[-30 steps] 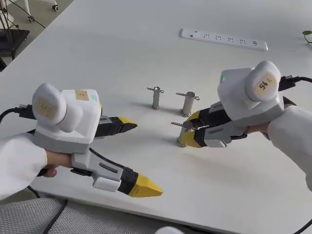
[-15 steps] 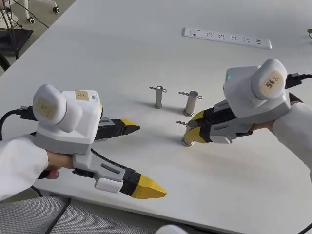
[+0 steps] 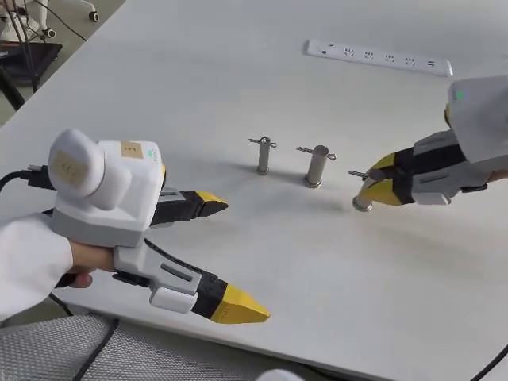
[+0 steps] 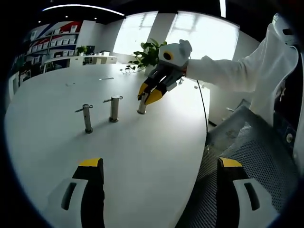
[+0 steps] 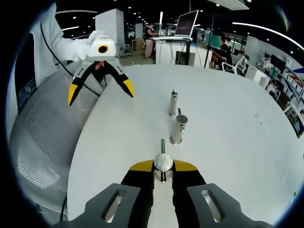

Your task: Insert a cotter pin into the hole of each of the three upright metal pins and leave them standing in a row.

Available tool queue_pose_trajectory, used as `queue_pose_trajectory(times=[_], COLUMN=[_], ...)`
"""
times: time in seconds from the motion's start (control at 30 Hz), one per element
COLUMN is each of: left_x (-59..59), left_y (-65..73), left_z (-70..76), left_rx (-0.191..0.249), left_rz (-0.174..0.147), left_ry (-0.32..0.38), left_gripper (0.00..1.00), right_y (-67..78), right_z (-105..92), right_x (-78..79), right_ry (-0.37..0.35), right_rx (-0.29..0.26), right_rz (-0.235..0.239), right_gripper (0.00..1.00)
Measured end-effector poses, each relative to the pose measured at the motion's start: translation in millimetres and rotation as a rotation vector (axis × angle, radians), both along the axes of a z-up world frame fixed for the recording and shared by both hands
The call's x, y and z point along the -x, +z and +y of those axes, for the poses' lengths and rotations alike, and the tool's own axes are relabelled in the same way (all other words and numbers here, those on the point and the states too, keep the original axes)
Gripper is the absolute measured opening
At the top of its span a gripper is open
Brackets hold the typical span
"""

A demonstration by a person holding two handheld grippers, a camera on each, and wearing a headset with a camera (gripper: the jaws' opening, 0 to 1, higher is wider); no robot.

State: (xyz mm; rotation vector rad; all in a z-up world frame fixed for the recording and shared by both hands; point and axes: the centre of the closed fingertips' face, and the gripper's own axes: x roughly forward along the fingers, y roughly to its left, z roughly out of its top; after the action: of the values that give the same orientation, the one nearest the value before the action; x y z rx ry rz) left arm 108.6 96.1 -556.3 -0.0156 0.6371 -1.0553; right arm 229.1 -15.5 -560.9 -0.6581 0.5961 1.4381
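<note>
Head view: right gripper (image 3: 379, 181), jaws closed on third metal pin (image 3: 363, 200) with its cotter pin (image 3: 355, 173) in, has moved it from frame centre to centre-right, beside middle pin (image 3: 317, 165) and left pin (image 3: 263, 155). Left gripper (image 3: 238, 258), lower left, jaws wide open and empty. Row looks formed; release is likely next.

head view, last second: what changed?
The right gripper, shut on the third pin, moved it rightward, from in front of the other two into line beside them. Unchanged: the left pin and middle pin stand upright with their cotter pins in. The left gripper stays open near the table edge.
</note>
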Motion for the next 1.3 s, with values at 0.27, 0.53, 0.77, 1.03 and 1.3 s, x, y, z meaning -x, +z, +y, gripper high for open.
queue_pose_trajectory(times=[0.27, 0.53, 0.77, 1.03, 1.3], left_x=[-1.9, 0.9, 0.3, 0.7, -4.5], left_y=[1.8, 3.0, 6.7, 4.2, 5.2], left_z=[7.5, 14.4, 20.7, 25.4, 29.5], left_rx=[-0.008, -0.026, -0.024, -0.042, -0.052], left_rz=[0.002, 0.002, 0.000, 0.006, 0.006], left_ry=[0.046, 0.083, 0.124, 0.135, 0.158], left_gripper=[0.99, 0.99, 0.99, 0.99, 0.99], right_y=[3.6, -8.8, -18.2, -16.6, -15.0], right_z=[-4.1, 4.8, 2.4, 1.3, 4.9], right_x=[-18.5, -25.2, -35.1, -35.8, -35.7], right_ry=[0.030, 0.095, 0.098, 0.086, 0.059], right_rx=[0.007, -0.002, 0.000, -0.055, -0.075], right_rz=[-0.013, 0.004, 0.018, 0.047, 0.057], right_gripper=[0.08, 0.08, 0.08, 0.08, 0.10])
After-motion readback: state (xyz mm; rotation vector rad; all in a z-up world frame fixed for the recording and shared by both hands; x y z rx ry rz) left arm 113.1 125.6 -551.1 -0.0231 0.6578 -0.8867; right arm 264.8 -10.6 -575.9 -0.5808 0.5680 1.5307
